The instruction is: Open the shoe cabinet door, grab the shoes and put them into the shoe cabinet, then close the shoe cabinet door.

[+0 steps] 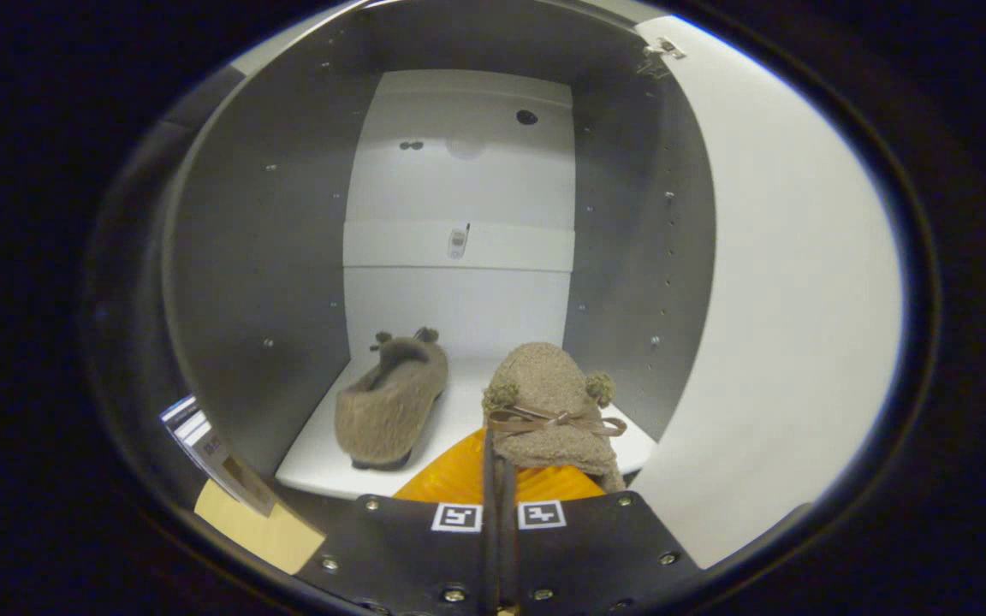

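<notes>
The inside of an open shoe cabinet (288, 257) is seen from the gripper (499, 479), which is held at the cabinet's mouth. The gripper's two fingers are drawn tightly together and are pinched on the rim of a fuzzy tan slipper (551, 411). This held slipper, trimmed with a thin ribbon bow and two small pompoms, is seen just ahead of the fingers, over the right front part of the cabinet's white shelf (459, 419). A second, matching slipper (392, 402) is set on the left side of that shelf, toe pointed toward the cabinet's pale back panel. The cabinet door (784, 299) is swung open on the cabinet's right side. Grey side walls are seen on either side of the shelf.
</notes>
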Demonstrator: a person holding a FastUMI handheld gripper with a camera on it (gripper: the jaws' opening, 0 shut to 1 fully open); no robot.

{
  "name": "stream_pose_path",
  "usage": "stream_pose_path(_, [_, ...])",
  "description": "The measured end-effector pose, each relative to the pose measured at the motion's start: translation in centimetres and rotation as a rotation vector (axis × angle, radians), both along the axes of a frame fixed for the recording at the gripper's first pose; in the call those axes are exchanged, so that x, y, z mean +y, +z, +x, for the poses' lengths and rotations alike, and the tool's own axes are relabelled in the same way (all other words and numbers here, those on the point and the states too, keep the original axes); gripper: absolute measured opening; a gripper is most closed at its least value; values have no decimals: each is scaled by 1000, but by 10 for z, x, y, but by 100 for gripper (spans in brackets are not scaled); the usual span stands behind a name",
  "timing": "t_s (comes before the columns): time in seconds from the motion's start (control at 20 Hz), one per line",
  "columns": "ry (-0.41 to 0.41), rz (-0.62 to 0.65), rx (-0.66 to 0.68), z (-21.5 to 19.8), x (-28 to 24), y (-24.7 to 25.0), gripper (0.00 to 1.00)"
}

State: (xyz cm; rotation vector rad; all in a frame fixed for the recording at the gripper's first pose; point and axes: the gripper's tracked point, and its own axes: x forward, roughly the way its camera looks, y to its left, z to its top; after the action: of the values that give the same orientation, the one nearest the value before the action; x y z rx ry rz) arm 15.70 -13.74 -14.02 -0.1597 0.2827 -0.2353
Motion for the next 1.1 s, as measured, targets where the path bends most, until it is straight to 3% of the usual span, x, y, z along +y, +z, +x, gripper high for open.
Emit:
stream_pose_path(0.25, [17,-16,1,81,-12,7,1])
stream_pose_path(0.4, [8,1,34,108,-21,-9,1])
stream_pose_path(0.65, [-8,26,76,120,-27,-28,3])
stream_pose_path(1.1, [-24,85,146,109,-20,-39,29])
